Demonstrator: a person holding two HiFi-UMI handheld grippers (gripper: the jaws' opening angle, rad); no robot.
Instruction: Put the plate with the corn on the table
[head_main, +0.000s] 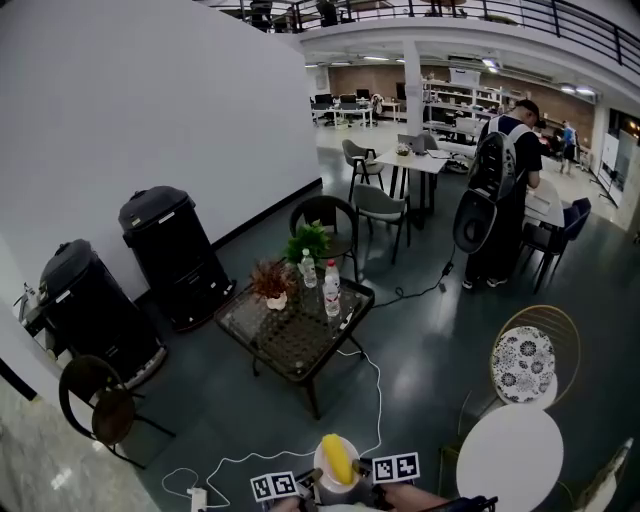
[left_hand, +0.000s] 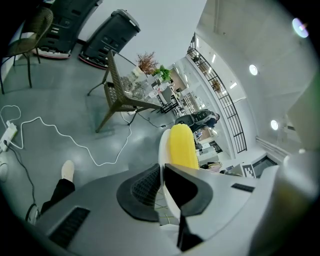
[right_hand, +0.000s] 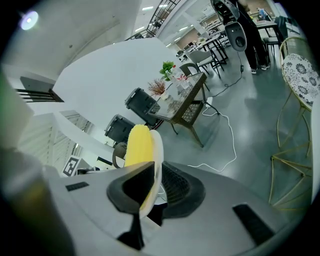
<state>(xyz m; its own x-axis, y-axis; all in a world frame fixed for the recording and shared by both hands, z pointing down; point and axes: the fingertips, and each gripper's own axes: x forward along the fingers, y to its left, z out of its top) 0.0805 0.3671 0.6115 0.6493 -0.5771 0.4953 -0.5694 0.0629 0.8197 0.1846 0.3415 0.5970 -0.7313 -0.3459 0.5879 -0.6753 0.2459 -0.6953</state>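
I've got the L gripper (left_hand: 162, 176) clamped on the rim of the plate (left_hand: 162, 145), one jaw on each face, plate seen edge-on btwn them. The R gripper (right_hand: 156, 176) is clamped the same way on the opposite rim. In the head view both sit side by side, low and close to my body, jaws pointing in toward each other, and my leg and shoe (left_hand: 66, 169) show off to the outer side of the L jaws.

A big open-plan office hall. Beyond the glass table (head_main: 290, 340), desks with monitors (head_main: 340, 108) and shelves (head_main: 446, 100) fill the far end under a railed balcony (head_main: 540, 20). Nearer it stand café chairs (head_main: 378, 205) and a person (head_main: 515, 150).
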